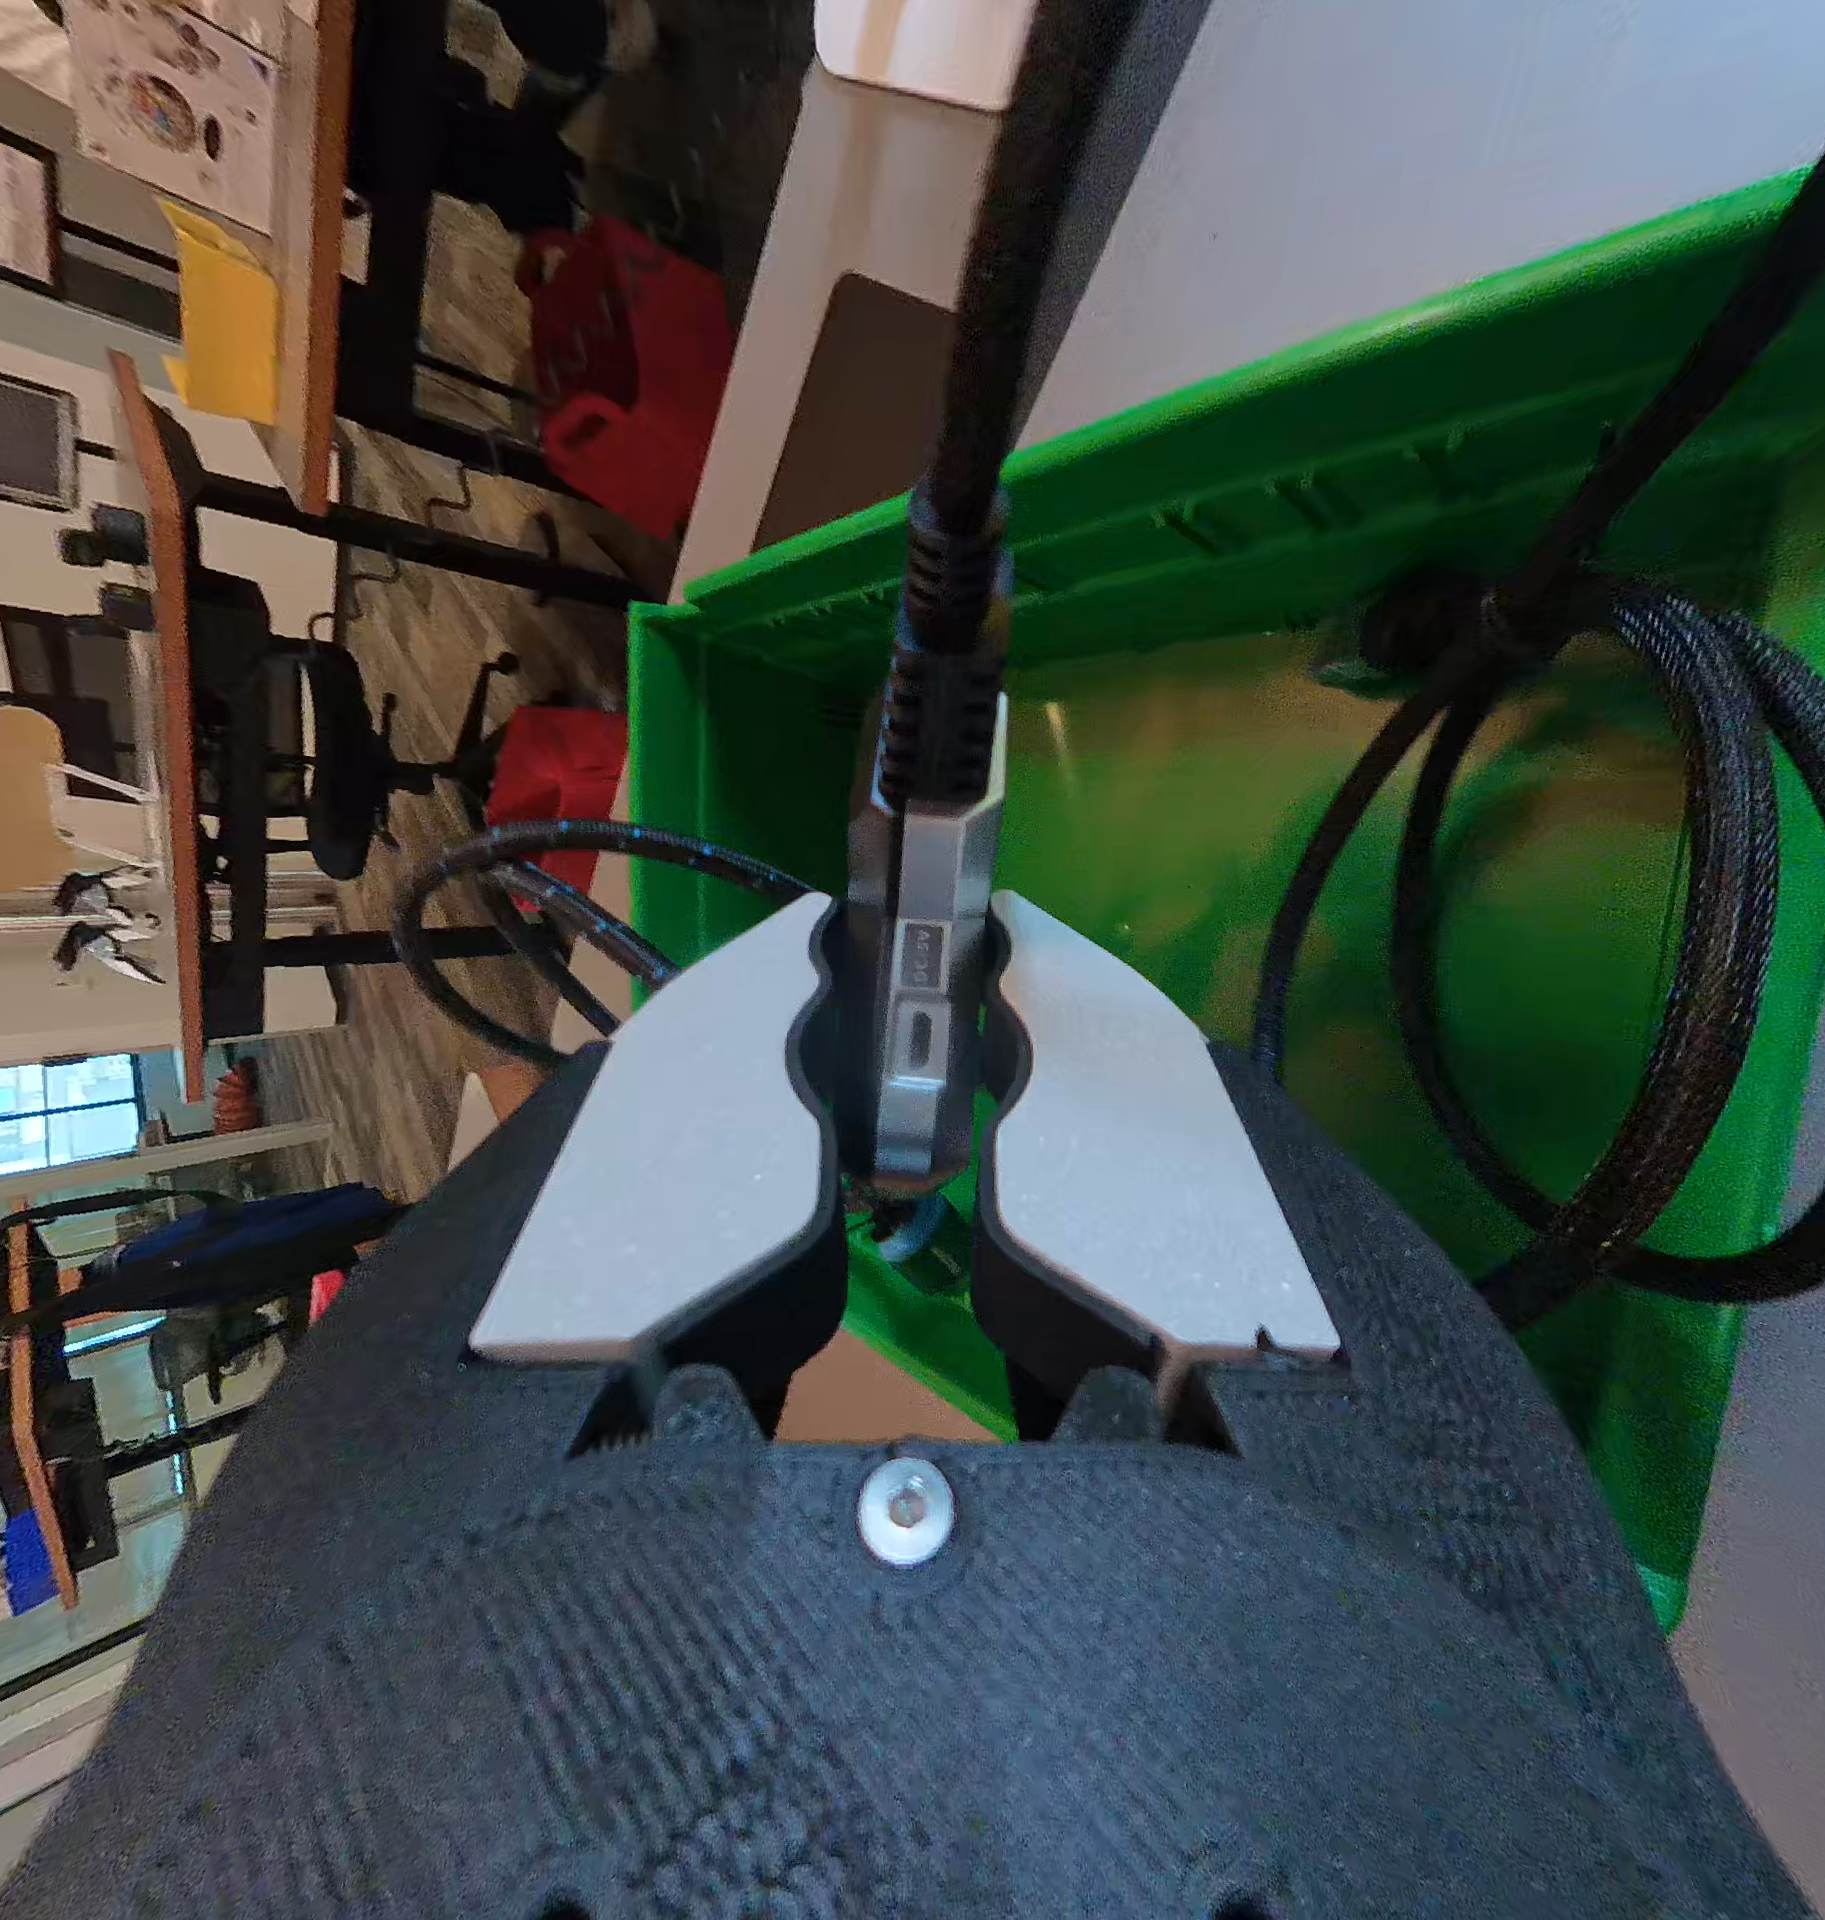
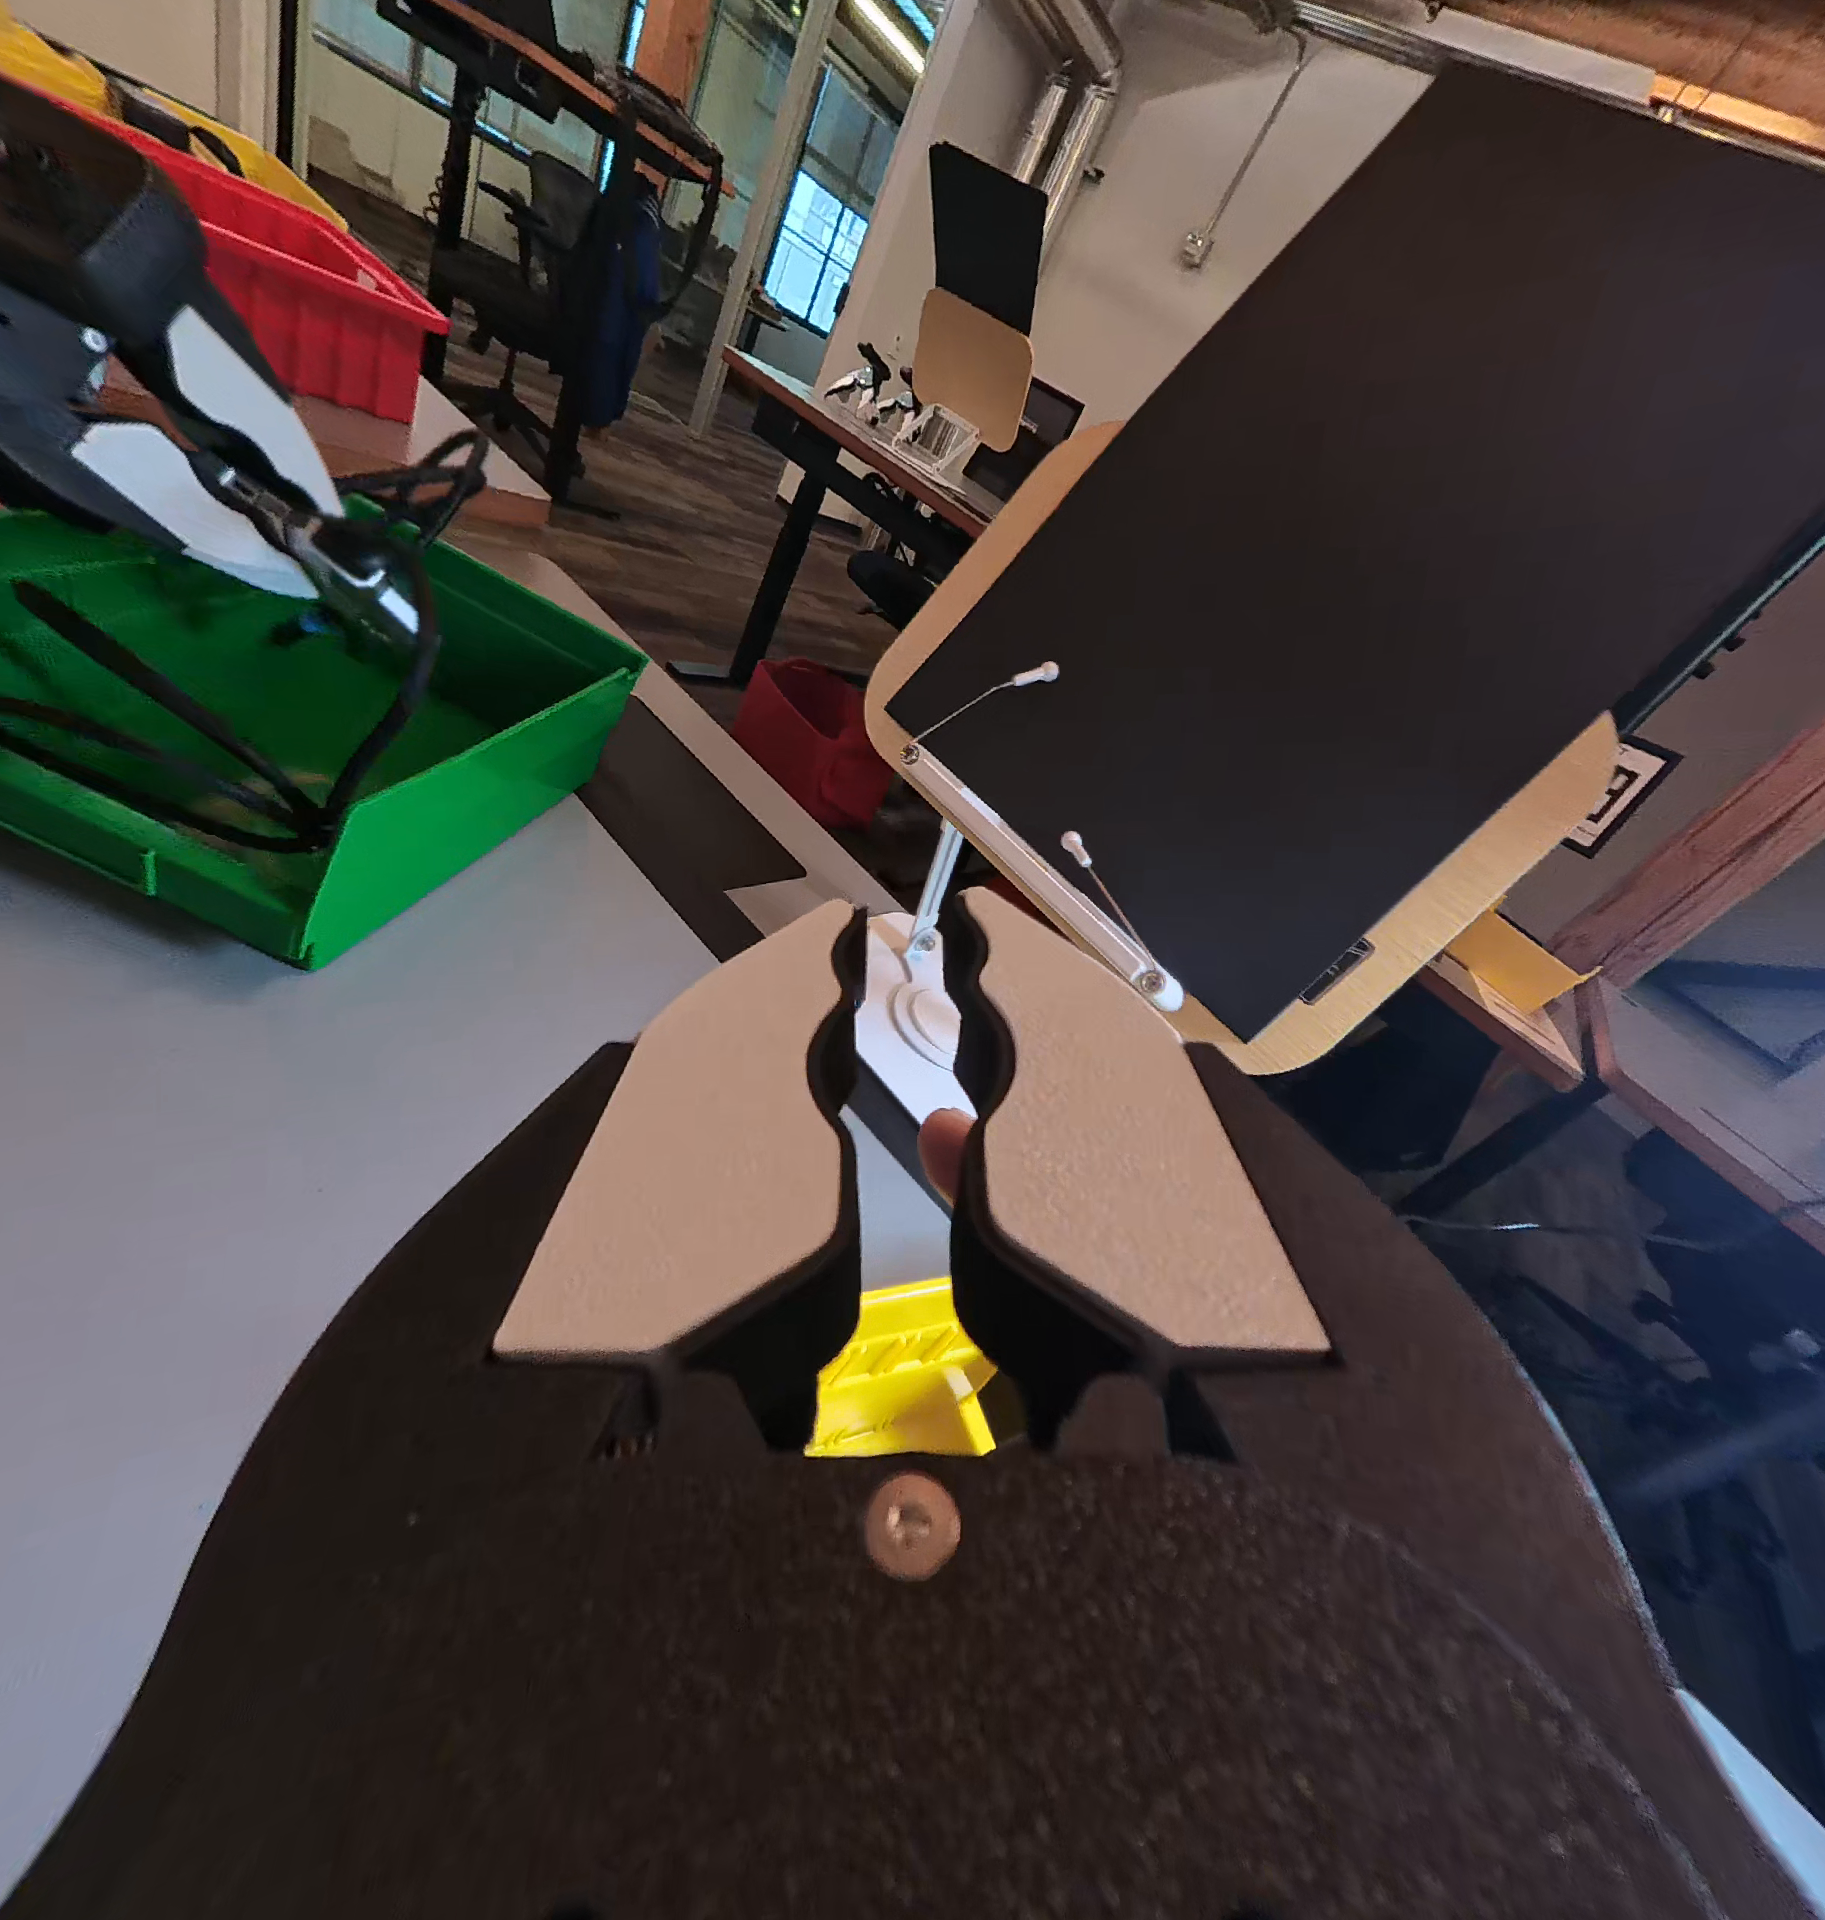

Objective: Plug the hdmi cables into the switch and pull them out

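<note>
Left wrist view showed our left gripper [image 1: 913, 997] clamped on the one silver switch [image 1: 923, 977], held over the green bin [image 1: 1303, 499] with one black cable [image 1: 975, 416] plugged into its far end and a second cable [image 1: 1666, 935] coiled loose in the bin. Our right gripper [image 2: 903, 997] hung well apart over the table [image 2: 212, 1091], fingers slightly apart and holding nothing. We judged one plug-in done, with the second cable and both pull-outs left.
</note>
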Motion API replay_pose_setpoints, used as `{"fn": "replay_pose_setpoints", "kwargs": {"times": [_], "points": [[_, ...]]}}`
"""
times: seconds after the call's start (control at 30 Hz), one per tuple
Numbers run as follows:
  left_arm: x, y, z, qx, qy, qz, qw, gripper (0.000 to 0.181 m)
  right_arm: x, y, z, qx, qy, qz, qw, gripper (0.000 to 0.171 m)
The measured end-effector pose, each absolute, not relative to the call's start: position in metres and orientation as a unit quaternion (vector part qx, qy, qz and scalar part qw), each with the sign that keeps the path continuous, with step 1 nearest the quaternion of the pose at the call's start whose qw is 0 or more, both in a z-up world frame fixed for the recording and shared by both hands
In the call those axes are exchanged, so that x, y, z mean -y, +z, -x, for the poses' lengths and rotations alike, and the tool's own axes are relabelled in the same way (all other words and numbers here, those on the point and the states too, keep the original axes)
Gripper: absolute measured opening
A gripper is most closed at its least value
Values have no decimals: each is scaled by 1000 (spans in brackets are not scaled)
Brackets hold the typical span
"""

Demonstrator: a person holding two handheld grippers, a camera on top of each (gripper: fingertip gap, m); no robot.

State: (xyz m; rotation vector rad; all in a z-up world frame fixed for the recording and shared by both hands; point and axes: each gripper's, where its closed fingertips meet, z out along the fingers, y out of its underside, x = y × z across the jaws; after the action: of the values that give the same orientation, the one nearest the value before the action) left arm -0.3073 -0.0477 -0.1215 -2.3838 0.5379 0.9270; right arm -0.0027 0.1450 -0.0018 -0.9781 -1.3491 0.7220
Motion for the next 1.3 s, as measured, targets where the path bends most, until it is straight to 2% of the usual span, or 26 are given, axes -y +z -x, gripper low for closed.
{"fn": "replay_pose_setpoints", "kwargs": {"times": [0.03,0.27,0.43,0.63,0.77,0.97,1.17,1.3], "points": [[48,-117,305,-200,346,877,265,23,-143,-3,4,590,311,421,614,14],[48,-89,291,-200,359,861,301,22,-126,-10,10,625,286,389,613,14],[39,-54,279,-140,289,835,447,23,-119,-11,12,632,289,378,612,14],[38,-24,271,-114,276,803,516,23,-113,-9,12,633,290,372,614,13],[34,-22,269,-112,289,800,514,22,-98,0,11,633,299,351,622,13],[17,-21,252,-151,378,792,454,22,-57,14,10,643,300,300,637,13],[-11,-27,202,-212,390,783,436,22,-43,2,22,664,188,257,676,14],[-30,-39,164,-258,385,779,423,22,-29,-18,34,689,147,229,671,18]]}}
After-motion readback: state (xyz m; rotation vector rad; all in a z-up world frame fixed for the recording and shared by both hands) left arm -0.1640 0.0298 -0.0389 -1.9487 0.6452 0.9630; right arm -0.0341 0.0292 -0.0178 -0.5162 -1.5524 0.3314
